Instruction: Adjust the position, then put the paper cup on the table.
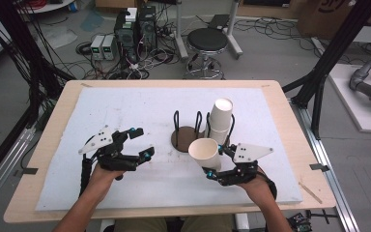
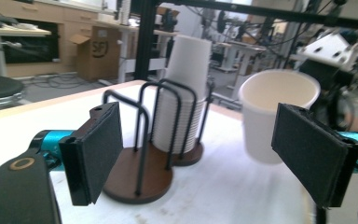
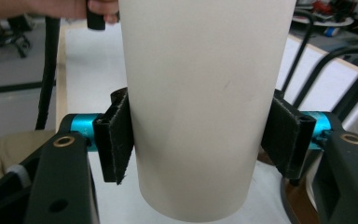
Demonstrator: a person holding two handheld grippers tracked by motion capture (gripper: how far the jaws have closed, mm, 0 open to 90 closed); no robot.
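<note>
A single white paper cup (image 1: 206,152) (image 2: 275,114) (image 3: 200,102) is held above the white mat, its mouth tilted up and to the left. My right gripper (image 1: 217,169) (image 3: 200,140) is shut on its lower wall, one pad on each side. Just behind it a stack of white cups (image 1: 221,121) (image 2: 182,98) stands in the right bay of a dark wire cup holder (image 1: 186,137) (image 2: 140,179); the left bay is empty. My left gripper (image 1: 142,142) (image 2: 209,149) is open at the left of the holder, with nothing between its pads.
The white foam mat (image 1: 125,111) covers a wooden table (image 1: 290,125). Beyond the far edge stand a black stool (image 1: 206,41) and computer boxes with cables (image 1: 135,34). Black frame posts (image 1: 328,53) rise at both sides.
</note>
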